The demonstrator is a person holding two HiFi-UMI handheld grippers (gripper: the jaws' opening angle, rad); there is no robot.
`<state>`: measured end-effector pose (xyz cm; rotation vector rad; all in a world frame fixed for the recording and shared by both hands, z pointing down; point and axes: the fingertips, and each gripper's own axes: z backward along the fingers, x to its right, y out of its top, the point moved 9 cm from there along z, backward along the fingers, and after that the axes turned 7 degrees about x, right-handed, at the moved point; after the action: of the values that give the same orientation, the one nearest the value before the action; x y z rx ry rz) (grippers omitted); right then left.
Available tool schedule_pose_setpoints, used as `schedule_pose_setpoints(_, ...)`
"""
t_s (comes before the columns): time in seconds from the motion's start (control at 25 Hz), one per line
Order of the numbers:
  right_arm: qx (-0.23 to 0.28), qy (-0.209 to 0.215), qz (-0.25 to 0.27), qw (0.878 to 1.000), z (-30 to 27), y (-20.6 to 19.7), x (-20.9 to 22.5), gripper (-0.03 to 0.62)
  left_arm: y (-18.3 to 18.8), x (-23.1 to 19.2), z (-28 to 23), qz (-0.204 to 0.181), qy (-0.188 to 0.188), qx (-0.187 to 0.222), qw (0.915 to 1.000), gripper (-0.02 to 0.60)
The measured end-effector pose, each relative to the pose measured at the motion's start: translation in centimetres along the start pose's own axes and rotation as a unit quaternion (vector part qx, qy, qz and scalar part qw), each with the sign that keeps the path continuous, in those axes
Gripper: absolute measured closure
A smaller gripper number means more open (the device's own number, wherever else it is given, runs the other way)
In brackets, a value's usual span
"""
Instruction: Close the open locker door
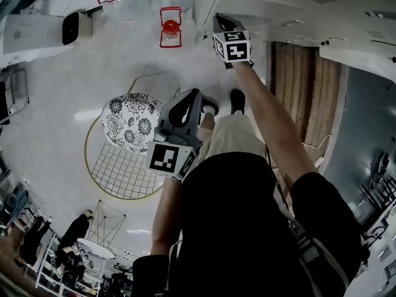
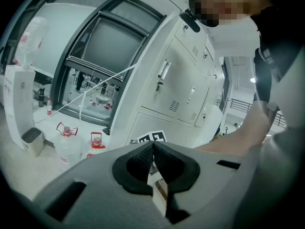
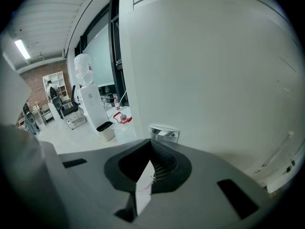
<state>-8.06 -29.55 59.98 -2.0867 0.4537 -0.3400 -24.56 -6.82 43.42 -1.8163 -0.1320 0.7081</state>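
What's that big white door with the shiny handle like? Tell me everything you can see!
The locker door is a big, smooth white panel, probably painted metal, and it fills most of the right gripper view. A thin seam runs near its top. A small shiny silver handle sits on it. The right gripper, jaws together, points at that handle; whether they touch cannot be told.

The locker door [image 3: 214, 80] ahead of the right tool [image 3: 151, 146] is plain white, its handle [image 3: 163, 131] chrome. The cushion [image 1: 131, 124] beside the left tool [image 1: 202, 101] is black-and-white floral.
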Motion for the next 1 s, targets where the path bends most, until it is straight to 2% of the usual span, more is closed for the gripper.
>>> schedule_pose_setpoints(0.72, -0.001, -0.014, 0.014, 1.0, -1.1, 0.3, 1.2, 0.595, -0.5, 0.2, 0.5, 0.006, 0.005, -0.002, 1.0, 0.563)
schedule_pose_setpoints(1.0, 0.004, -0.009, 0.002, 1.0, -1.0, 0.1, 1.1, 0.594, -0.7, 0.2, 0.9, 0.005, 0.011, -0.005, 0.9999, 0.563)
